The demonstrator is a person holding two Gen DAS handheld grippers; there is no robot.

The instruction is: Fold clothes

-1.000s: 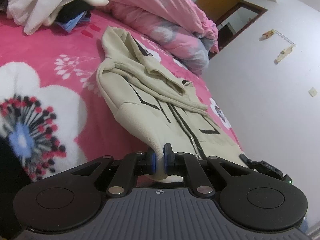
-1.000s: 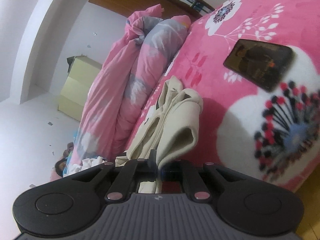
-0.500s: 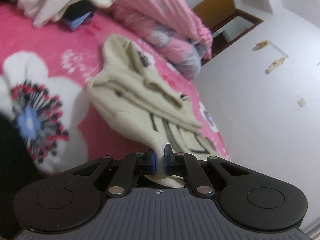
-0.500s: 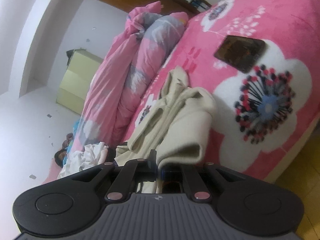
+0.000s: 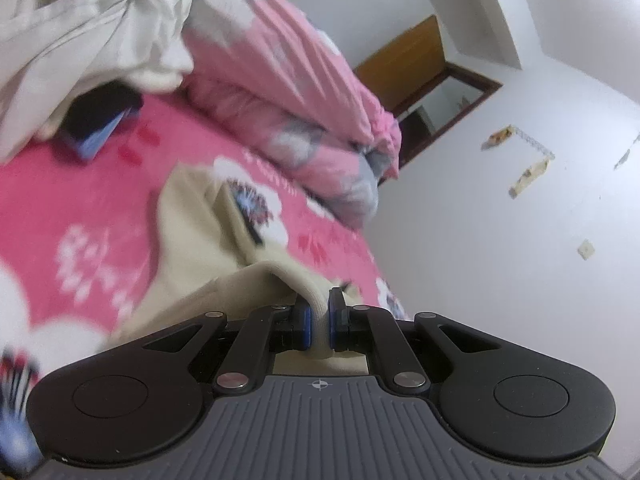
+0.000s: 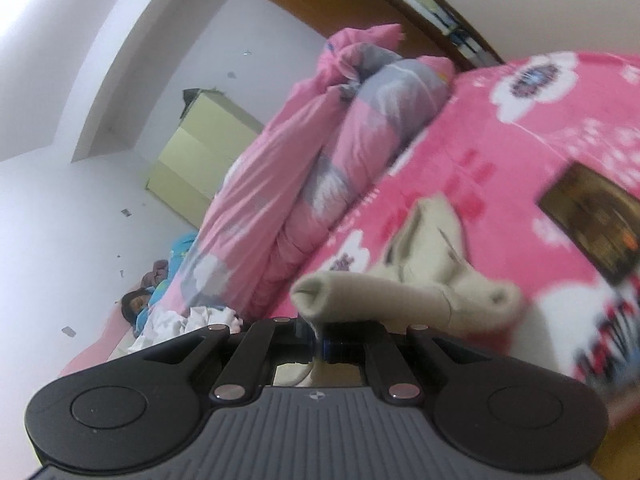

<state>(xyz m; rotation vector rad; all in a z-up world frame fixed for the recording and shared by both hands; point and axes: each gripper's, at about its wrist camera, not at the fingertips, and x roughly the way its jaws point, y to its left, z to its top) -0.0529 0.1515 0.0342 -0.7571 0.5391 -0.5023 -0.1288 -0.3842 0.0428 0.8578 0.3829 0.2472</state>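
A beige zip hoodie (image 5: 192, 240) with black stripes lies on the pink flowered bed cover (image 5: 72, 184). My left gripper (image 5: 319, 322) is shut on a fold of its beige cloth, which rises from the bed into the pads. In the right wrist view the same hoodie (image 6: 432, 276) is bunched and lifted, and my right gripper (image 6: 319, 338) is shut on its ribbed edge. The lower part of the garment is hidden behind both gripper bodies.
A rolled pink and grey quilt (image 5: 288, 92) runs along the wall side of the bed. White clothes (image 5: 80, 32) and a dark blue item (image 5: 100, 128) pile at the far left. A dark phone (image 6: 592, 224) lies on the cover to the right. A yellow-green cabinet (image 6: 200, 160) stands by the wall.
Both grippers have lifted and carried the held hoodie edge forward over the garment. The hoodie now bunches up short in front of them. The views are blurred by the motion.
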